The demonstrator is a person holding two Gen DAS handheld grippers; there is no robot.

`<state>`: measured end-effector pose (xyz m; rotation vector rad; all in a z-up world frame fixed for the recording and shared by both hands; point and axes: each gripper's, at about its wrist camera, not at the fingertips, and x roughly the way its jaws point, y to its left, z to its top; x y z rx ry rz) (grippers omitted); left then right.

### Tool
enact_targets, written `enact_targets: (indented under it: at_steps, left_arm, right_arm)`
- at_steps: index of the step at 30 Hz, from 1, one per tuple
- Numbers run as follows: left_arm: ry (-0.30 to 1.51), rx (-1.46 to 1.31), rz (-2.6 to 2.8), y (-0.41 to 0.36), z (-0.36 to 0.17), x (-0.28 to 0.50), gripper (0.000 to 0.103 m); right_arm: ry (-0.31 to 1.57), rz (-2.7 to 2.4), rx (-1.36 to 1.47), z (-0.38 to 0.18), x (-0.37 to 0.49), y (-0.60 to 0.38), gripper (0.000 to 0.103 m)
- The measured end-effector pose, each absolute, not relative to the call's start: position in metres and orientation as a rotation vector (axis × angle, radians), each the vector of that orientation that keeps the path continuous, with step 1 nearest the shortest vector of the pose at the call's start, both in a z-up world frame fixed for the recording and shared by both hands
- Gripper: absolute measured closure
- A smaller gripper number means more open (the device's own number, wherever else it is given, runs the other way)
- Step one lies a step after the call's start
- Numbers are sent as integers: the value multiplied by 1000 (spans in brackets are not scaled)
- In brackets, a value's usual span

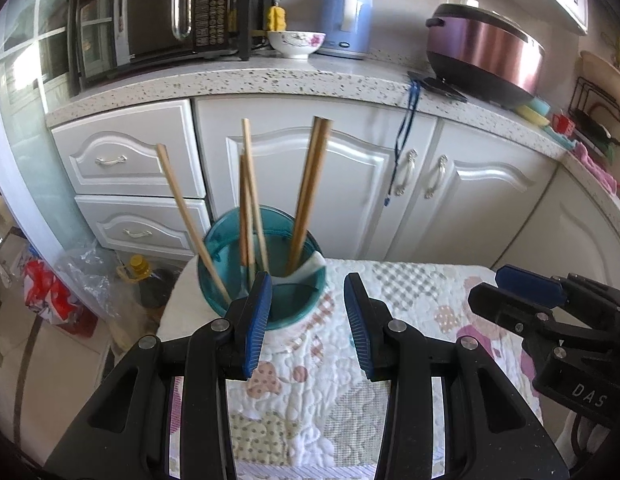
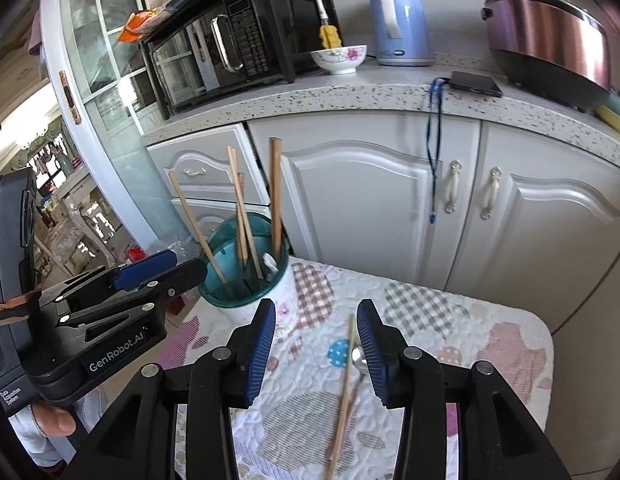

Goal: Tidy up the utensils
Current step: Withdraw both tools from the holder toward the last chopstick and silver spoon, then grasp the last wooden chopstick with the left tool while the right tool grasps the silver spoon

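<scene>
Blue ribbed pads tip both black grippers. The left gripper (image 1: 307, 320) stands parted and empty beside the teal-rimmed holder (image 1: 261, 268), where wooden chopsticks (image 1: 310, 192) lean upright. The right gripper (image 2: 316, 350) also stands parted, over a loose chopstick (image 2: 344, 392) and a metal spoon (image 2: 358, 358) on the quilted patchwork cloth (image 2: 450, 320).

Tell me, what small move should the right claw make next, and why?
Probably lower the right claw onto the loose chopstick on the quilted cloth and close on it. That chopstick and a metal spoon still lie flat between its open blue pads, touching neither, while the other chopsticks already stand in the teal cup. The left claw looks empty beside the cup.
</scene>
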<state>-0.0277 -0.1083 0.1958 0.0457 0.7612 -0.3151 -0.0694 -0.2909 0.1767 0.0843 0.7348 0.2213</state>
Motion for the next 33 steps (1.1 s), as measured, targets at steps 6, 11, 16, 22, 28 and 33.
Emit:
enact_targets:
  at_steps: [6,11,16,22,28,33]
  left_arm:
    - [774,64,-333,-120,190,-35,66]
    - [781,71,-347,-128,186,-39,66]
    - [791,77,-359,-135,182,-42,66]
    - [800,76,-372,-139,177,-44,66]
    - [827,65,-393,-138,170,-43,66]
    - [874,50,-443,-138,155,-41,66]
  right_arm:
    - [751,189,103,170,-78,-307,62]
    - [765,165,107,165,-84,-316,62]
    - [780,147,116,160,-87,-325,62]
    - [787,129,129,156,-92,-335,61]
    - [805,109,146,149,-95,-349,61]
    - [847,92,171,133,-93,-365,61]
